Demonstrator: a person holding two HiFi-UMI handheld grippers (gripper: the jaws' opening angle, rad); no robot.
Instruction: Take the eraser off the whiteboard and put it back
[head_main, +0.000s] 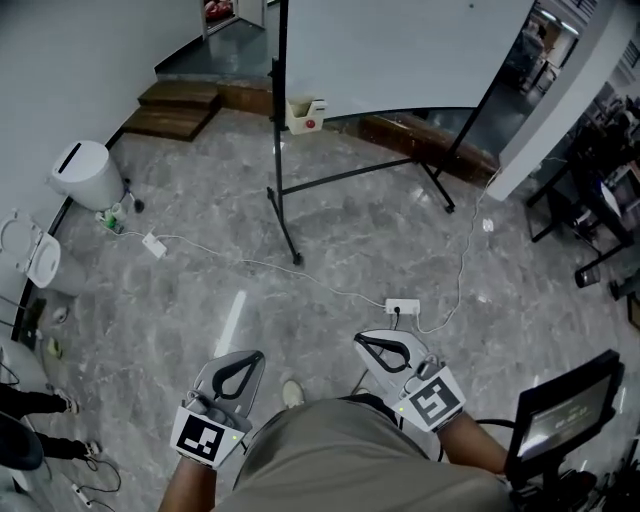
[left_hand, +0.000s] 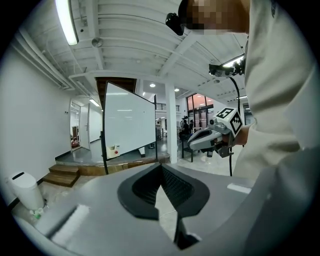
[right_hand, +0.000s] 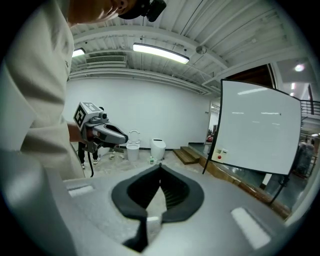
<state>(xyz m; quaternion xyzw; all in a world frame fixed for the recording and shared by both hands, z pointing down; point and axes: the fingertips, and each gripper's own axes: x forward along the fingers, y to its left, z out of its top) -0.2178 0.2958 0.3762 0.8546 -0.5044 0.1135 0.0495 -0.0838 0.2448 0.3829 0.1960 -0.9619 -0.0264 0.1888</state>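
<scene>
Left tongs (head_main: 240, 370) clenched, nothing in them. White bin (head_main: 85, 172) and wooden steps (head_main: 175, 108) sit far left, out of the path. Eraser (head_main: 305, 113) hangs at the lower left corner of the whiteboard (head_main: 400, 50), well away from both tongs. It's probably light with a stiff casing and likely magnetic, so pinch across its narrow sides and pull straight off. On the floor between are the stand foot (head_main: 285, 220), a cable (head_main: 250, 262) and a power strip (head_main: 403, 306) — trip risk. Right tongs (head_main: 375, 345) clenched, empty. Monitor (head_main: 560, 412) far right.
</scene>
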